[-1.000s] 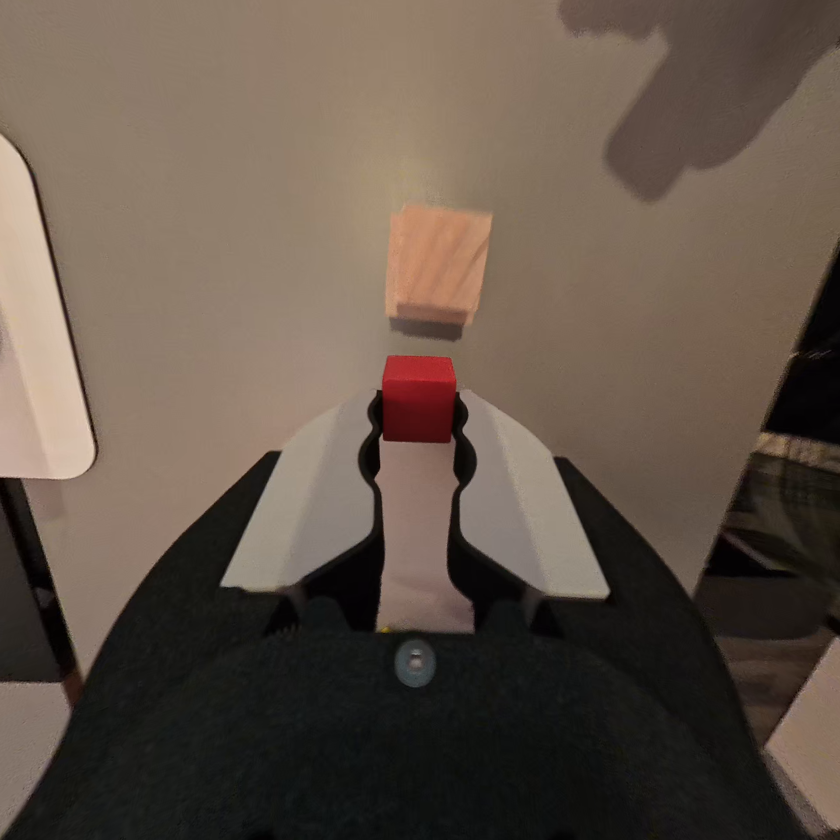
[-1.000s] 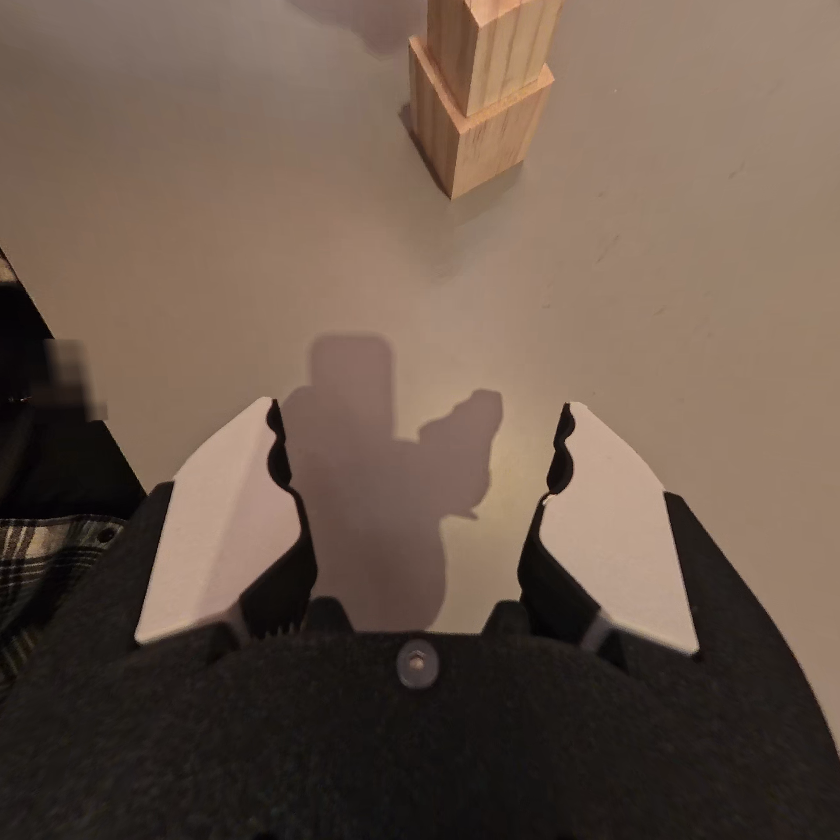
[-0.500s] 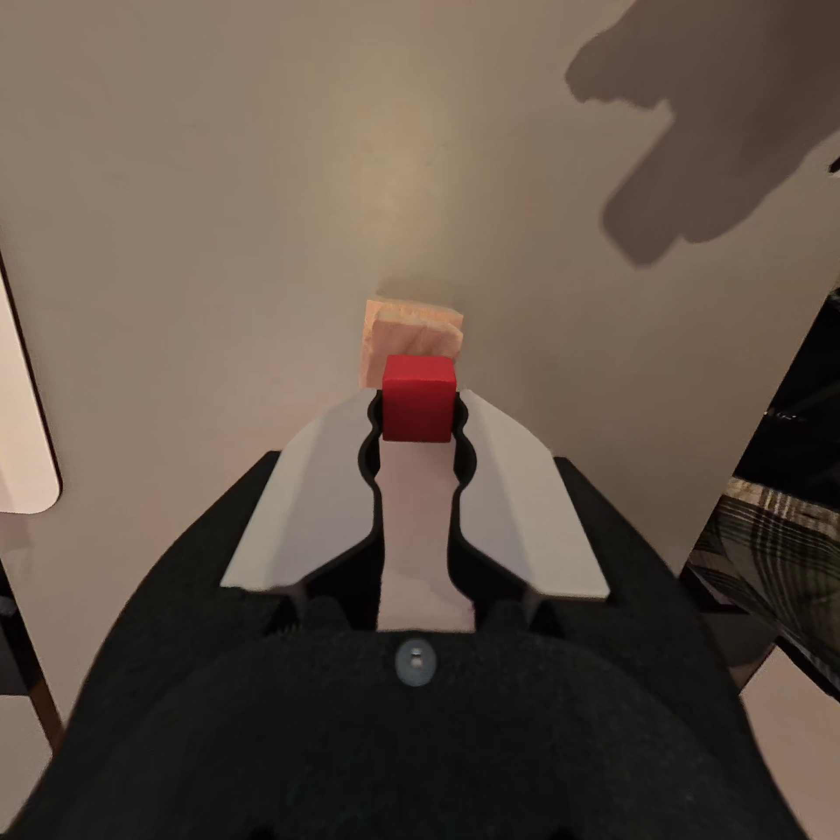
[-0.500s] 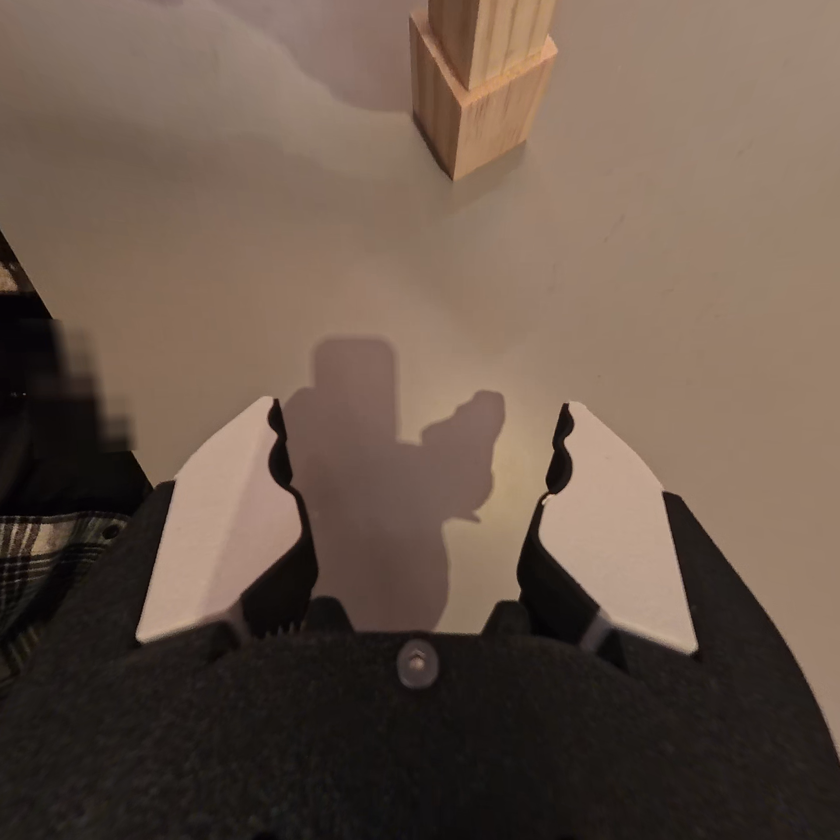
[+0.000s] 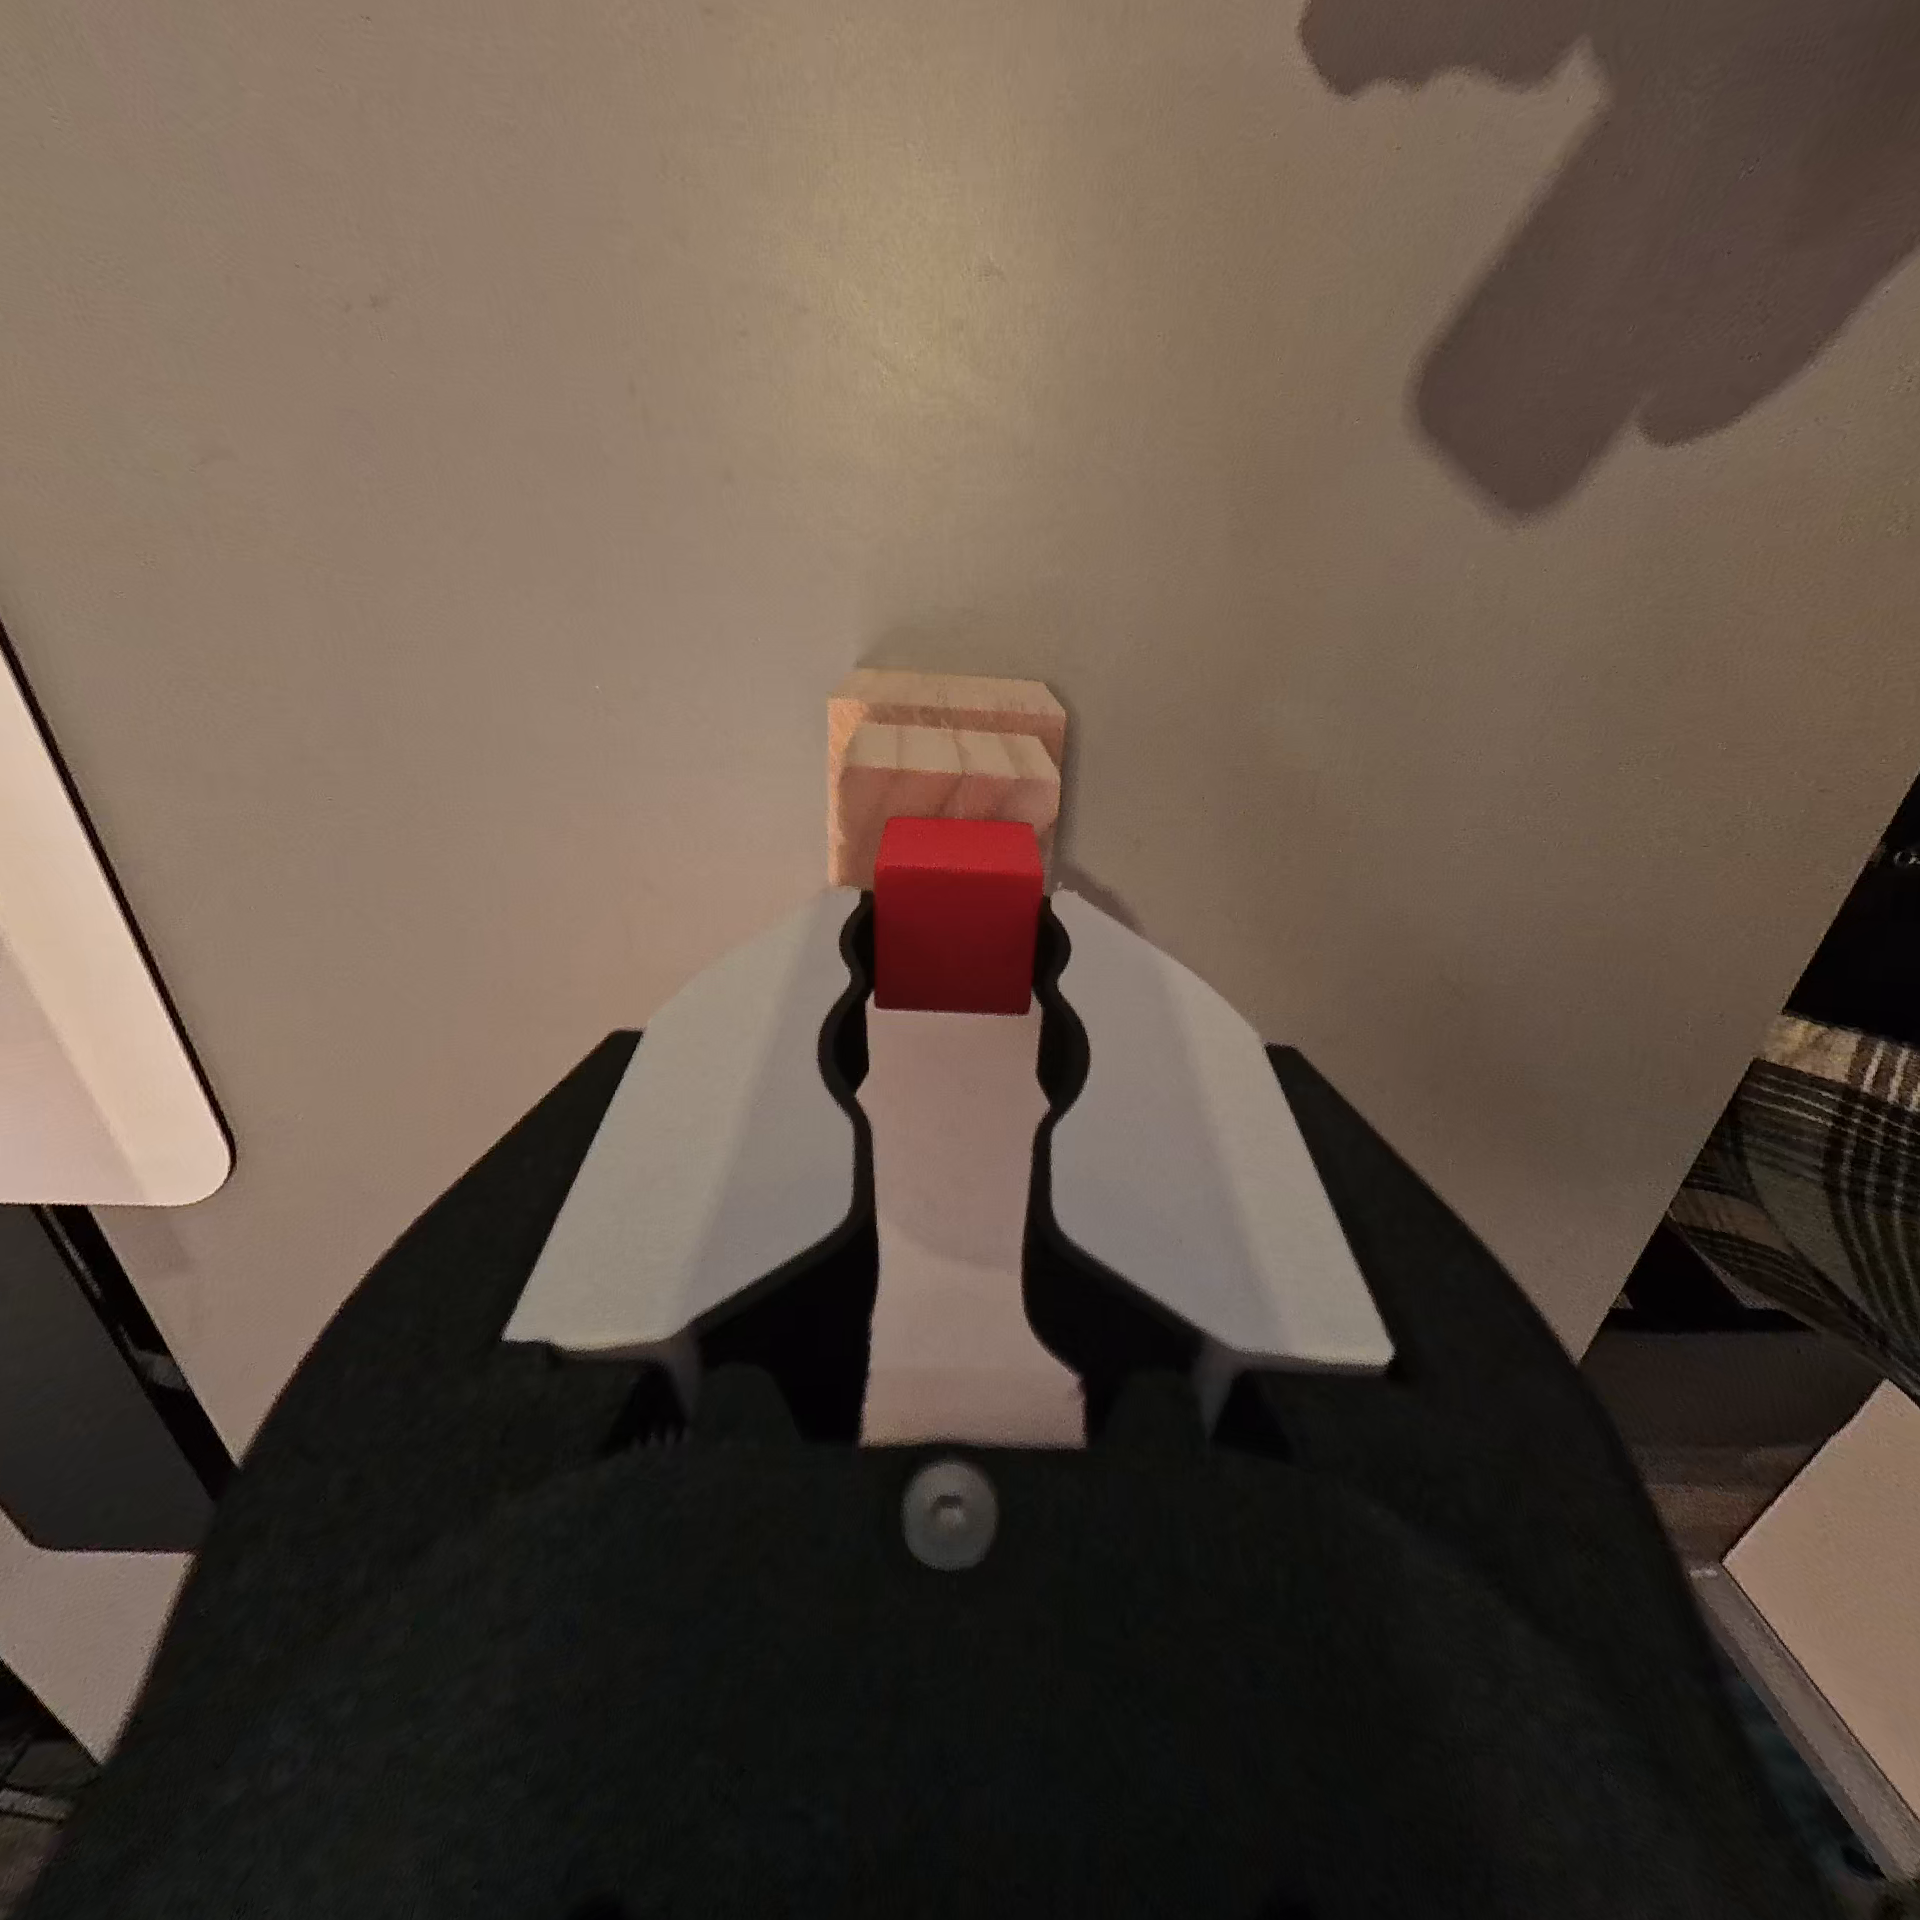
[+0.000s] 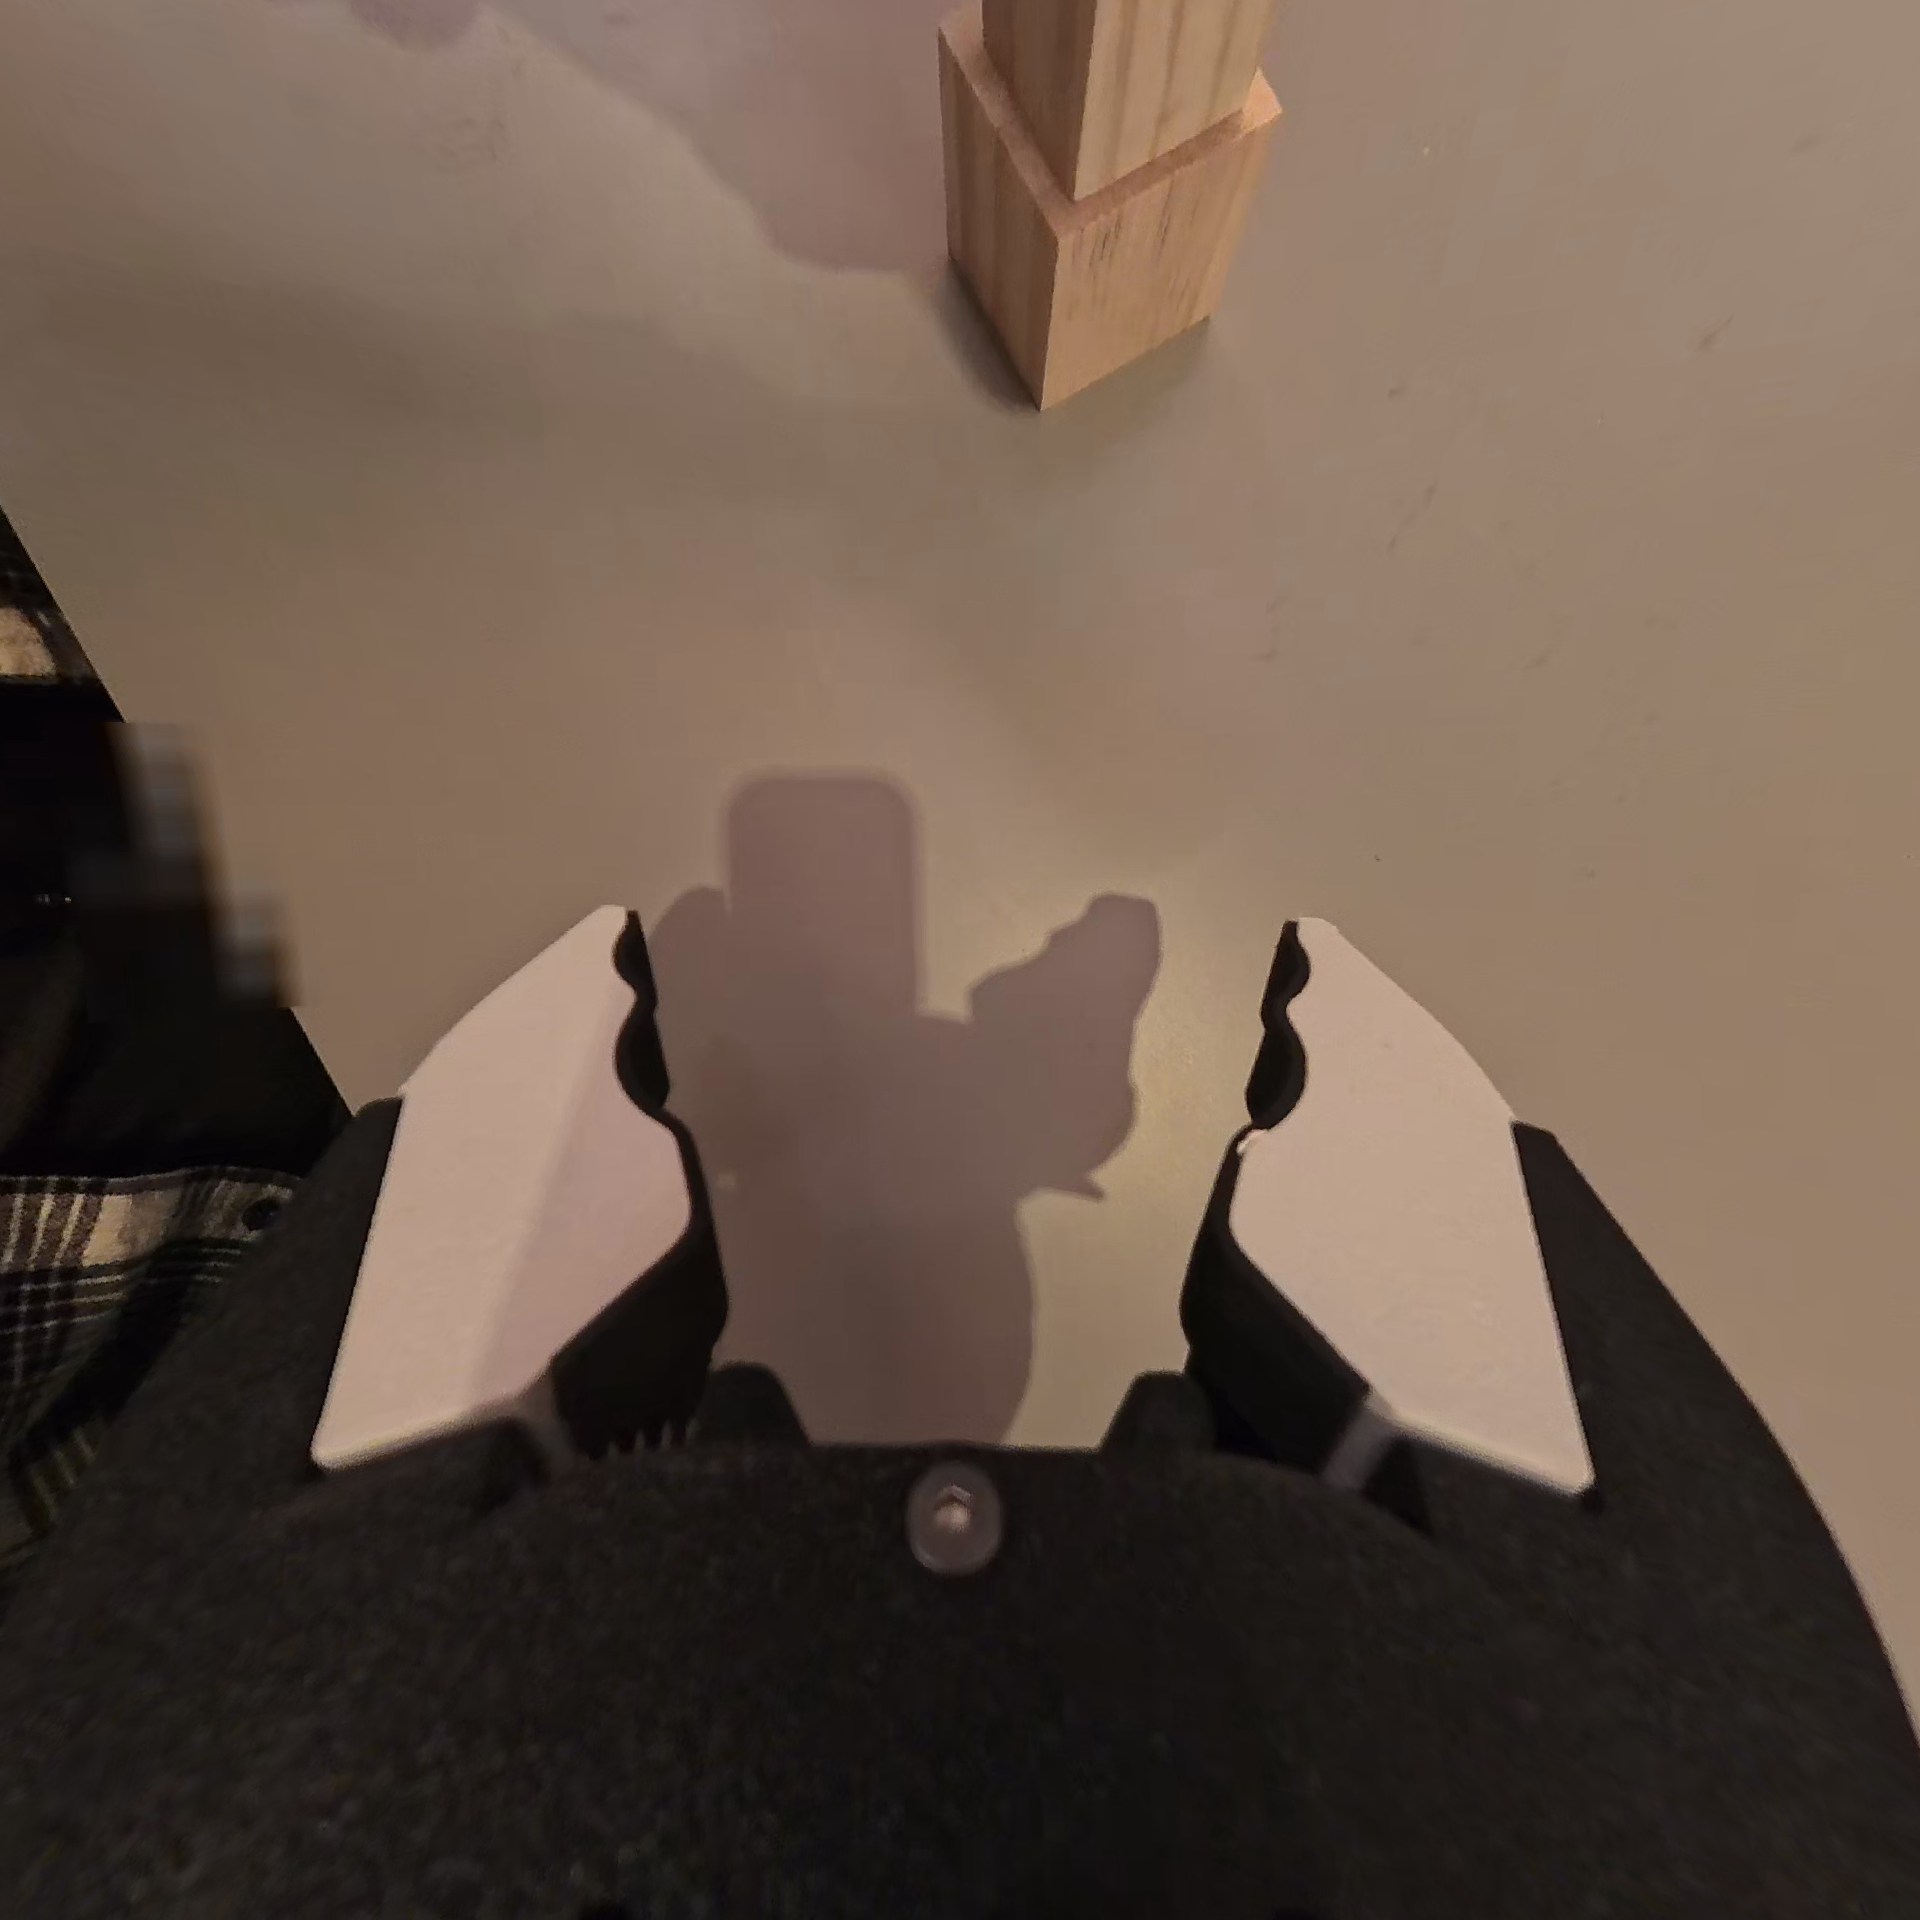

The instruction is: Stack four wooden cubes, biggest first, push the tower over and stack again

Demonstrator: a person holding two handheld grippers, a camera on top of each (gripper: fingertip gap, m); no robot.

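Observation:
My left gripper (image 5: 954, 925) is shut on a small red cube (image 5: 954, 914) and holds it above the table, just in front of and above a stack of pale wooden cubes (image 5: 951, 774). In the right wrist view the same stack (image 6: 1107, 197) stands at the top: a large cube at the base with a smaller one on it, its top cut off by the frame. My right gripper (image 6: 961, 997) is open and empty, low over the table, well short of the stack.
The pale table (image 5: 520, 416) ends at the right edge in the left wrist view, with plaid cloth (image 5: 1829, 1174) beyond. A white rounded board (image 5: 83, 1039) lies at the left. Plaid cloth (image 6: 94, 1236) shows at the left in the right wrist view. Left tips to right tips: about 15 cm.
My left gripper has carried the red cube toward the wooden stack, which now sits right behind the cube. The right gripper has edged slightly closer to the stack and stays open.

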